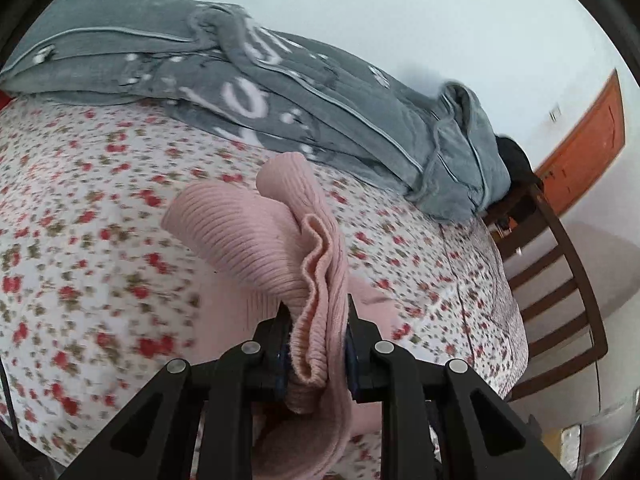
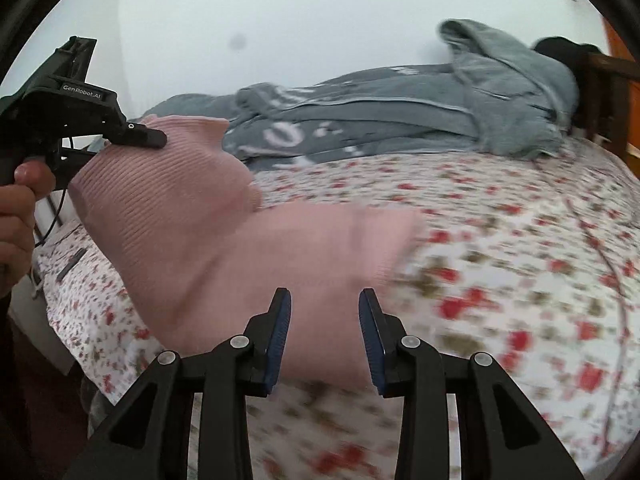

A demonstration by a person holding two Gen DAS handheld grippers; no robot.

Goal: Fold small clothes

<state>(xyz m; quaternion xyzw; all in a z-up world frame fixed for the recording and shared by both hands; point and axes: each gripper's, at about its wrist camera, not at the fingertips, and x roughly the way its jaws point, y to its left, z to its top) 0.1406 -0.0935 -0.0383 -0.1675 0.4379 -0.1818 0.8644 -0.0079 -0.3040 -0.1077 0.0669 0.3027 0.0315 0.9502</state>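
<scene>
Pink ribbed knit garment (image 1: 256, 236), bunched and gathered at lower centre of the left wrist view, pinched in folds between the jaws of the left gripper (image 1: 316, 344), which is clamped tight on a thick wad of the fabric. Same garment (image 2: 192, 216) at left and centre of the right wrist view, one end lifted at upper left by the left gripper (image 2: 154, 140), the rest draped down onto the bed toward bottom centre, blurred there. Right gripper (image 2: 324, 336) at bottom centre, jaws spread wide with nothing between them, blue pads (image 2: 278, 336) poised over the low edge of the pink cloth; whether touching it, impossible to tell. Person's hand (image 2: 16, 208) at far left edge, wrapped round the left gripper's handle.

Underneath, floral bedsheet (image 1: 88, 216) with small red flowers, filling the lower half of both views. Grey fleece blanket (image 1: 168, 60) with white lettering heaped across the top of the bed. Dark wooden chair (image 1: 560, 280) at right edge, orange-brown door (image 1: 588, 140) at upper right.
</scene>
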